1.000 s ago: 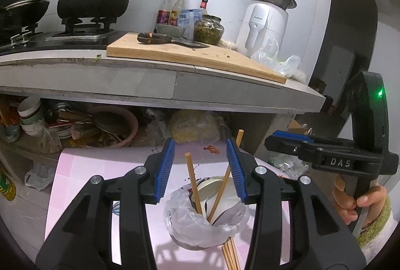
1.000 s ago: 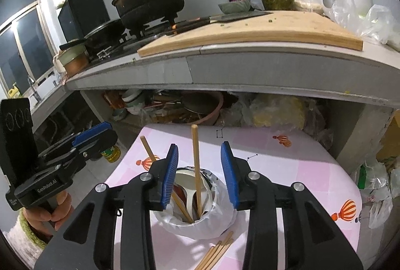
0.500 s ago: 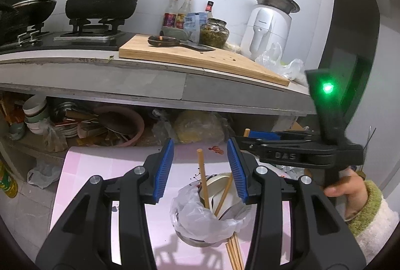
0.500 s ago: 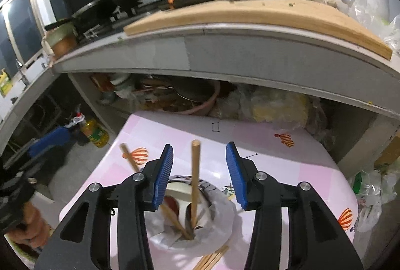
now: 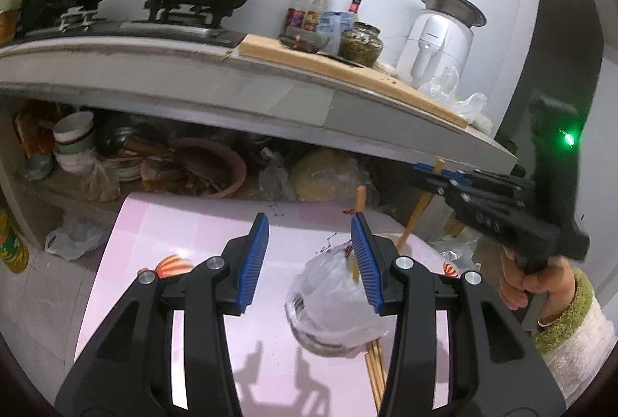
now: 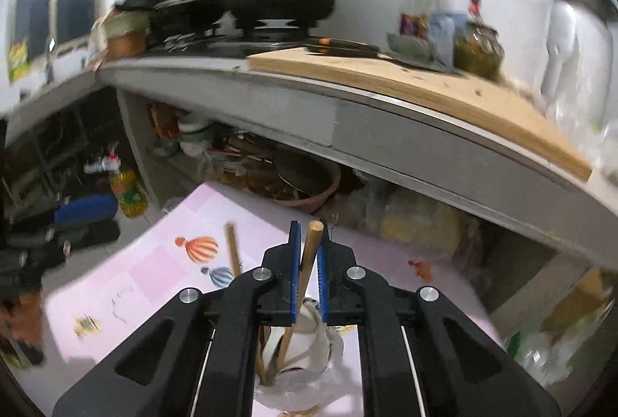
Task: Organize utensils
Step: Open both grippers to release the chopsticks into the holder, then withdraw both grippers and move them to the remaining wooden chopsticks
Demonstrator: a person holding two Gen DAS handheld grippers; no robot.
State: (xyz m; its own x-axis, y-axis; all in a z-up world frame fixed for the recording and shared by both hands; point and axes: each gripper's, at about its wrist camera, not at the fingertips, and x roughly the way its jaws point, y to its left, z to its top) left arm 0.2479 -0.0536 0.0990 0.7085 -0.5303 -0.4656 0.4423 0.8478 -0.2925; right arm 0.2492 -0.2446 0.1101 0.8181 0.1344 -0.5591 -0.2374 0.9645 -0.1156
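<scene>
The right gripper (image 6: 307, 258) is closing its blue-padded fingers (image 6: 295, 258) on a long wooden chopstick (image 6: 309, 255), which stands between the pads with its blunt top just above them and its lower end down in a round metal container lined with a white plastic bag (image 6: 309, 359). That container stands on the pink checked bench (image 6: 154, 274) printed with balloons, toward its near edge, and a second wooden chopstick (image 6: 233, 249) leans out of it to the left. In the left wrist view the left gripper (image 5: 309, 262) hangs over the same bench with its fingers (image 5: 253, 258) partly apart and nothing between them; the bagged container sits just below and right of its right finger. A small bundle of loose wooden chopsticks (image 5: 374, 366) lies flat on the bench against the container's near side. A hand in a fuzzy green-cuffed sleeve (image 5: 533, 285) holds the right gripper's handle at the right.
</scene>
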